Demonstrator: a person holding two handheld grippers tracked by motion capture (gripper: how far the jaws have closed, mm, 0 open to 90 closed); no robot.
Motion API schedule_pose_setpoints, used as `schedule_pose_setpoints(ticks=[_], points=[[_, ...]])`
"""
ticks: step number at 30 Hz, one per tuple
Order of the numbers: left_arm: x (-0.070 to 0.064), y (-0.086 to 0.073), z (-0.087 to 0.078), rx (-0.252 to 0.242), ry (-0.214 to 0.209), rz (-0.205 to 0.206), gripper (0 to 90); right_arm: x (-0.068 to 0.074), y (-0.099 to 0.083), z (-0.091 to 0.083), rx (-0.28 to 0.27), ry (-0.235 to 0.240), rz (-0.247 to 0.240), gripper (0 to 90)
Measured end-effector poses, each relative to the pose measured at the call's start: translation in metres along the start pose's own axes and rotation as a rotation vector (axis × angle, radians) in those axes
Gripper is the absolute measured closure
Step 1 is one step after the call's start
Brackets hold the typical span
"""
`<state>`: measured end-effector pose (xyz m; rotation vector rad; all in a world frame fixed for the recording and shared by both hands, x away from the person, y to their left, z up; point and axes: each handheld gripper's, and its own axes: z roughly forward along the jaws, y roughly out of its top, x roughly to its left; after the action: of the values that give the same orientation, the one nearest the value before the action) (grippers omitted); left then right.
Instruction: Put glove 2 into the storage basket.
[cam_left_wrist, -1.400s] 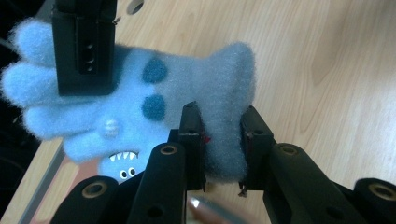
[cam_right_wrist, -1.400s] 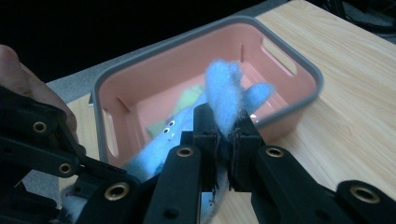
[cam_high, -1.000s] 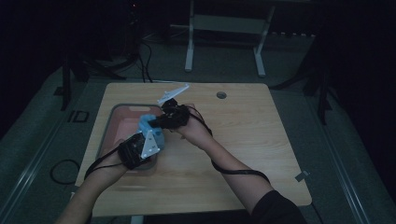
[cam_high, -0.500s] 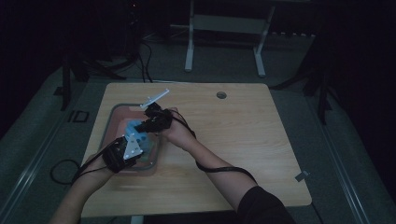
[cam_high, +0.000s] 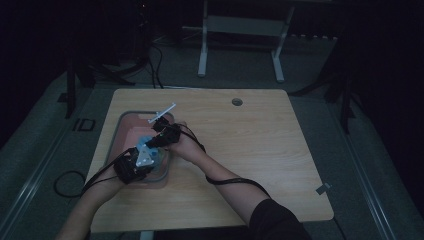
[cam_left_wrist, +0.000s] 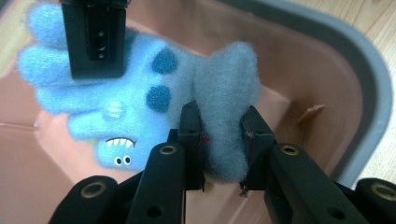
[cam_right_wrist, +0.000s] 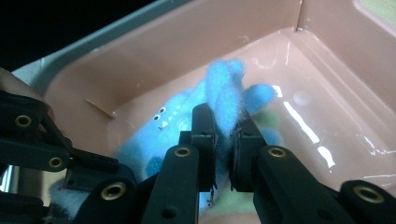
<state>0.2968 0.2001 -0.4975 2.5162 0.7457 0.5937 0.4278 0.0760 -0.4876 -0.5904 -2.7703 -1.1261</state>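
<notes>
With my left tongs (cam_left_wrist: 219, 140) pinching the blue plush toy's (cam_left_wrist: 140, 93) pale fin and my right tongs (cam_right_wrist: 223, 140) pinching a limb inside the pink bin (cam_high: 131, 125) at the tabletop's (cam_high: 260, 150) left, uneven pulling could slip the fuzzy fabric free.

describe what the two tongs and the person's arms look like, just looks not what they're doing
Both tongs are black, each with two flat-sided jaws on linked arms joined by brass-coloured rivets. The left tongs carry a grey three-cornered plate on top; the right tongs have a white rod sticking out behind. Black cables trail along both forearms. A dark sleeve covers the right upper arm.
</notes>
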Motion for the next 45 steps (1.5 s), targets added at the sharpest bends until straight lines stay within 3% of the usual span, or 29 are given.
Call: schedule_pose_setpoints(ticks=[4,10,13,18,20,21,23,26,28,32,36,45], points=[[0.000,0.000,0.002,0.002,-0.012,-0.022,71.4,-0.002,-0.001,0.005,0.020,-0.003,0.001,79.8],[0.000,0.000,0.004,0.018,-0.018,-0.032,62.7,-0.004,0.002,-0.001,0.016,-0.018,-0.006,65.0],[0.001,0.002,0.001,0.001,0.008,-0.059,49.6,-0.006,0.004,-0.010,-0.004,-0.023,-0.001,60.4],[0.003,0.005,-0.006,-0.034,0.027,-0.096,26.7,-0.004,0.004,-0.031,-0.064,0.009,0.002,50.7],[0.005,0.007,-0.009,-0.047,0.016,-0.122,20.6,-0.002,0.003,-0.039,-0.077,0.006,-0.012,47.5],[0.006,0.008,-0.011,-0.056,-0.002,-0.141,13.5,-0.001,0.002,-0.043,-0.081,0.011,-0.016,45.5],[0.006,0.012,-0.015,-0.084,-0.017,-0.167,12.0,0.001,-0.001,-0.051,-0.092,0.028,-0.023,37.6],[0.004,0.019,-0.020,-0.098,-0.012,-0.172,11.8,0.001,-0.009,-0.063,-0.101,0.072,-0.019,28.6],[0.003,0.024,-0.024,-0.113,-0.007,-0.187,10.6,0.001,-0.016,-0.071,-0.116,0.088,-0.026,25.6],[-0.001,0.033,-0.027,-0.157,-0.041,-0.206,10.4,-0.002,-0.032,-0.080,-0.114,0.095,-0.030,19.0],[-0.008,0.043,-0.024,-0.178,-0.059,-0.199,10.2,-0.007,-0.046,-0.087,-0.104,0.061,-0.046,16.6],[-0.030,0.061,-0.014,-0.196,-0.118,-0.181,5.5,-0.019,-0.074,-0.100,-0.116,0.013,-0.025,15.7]])
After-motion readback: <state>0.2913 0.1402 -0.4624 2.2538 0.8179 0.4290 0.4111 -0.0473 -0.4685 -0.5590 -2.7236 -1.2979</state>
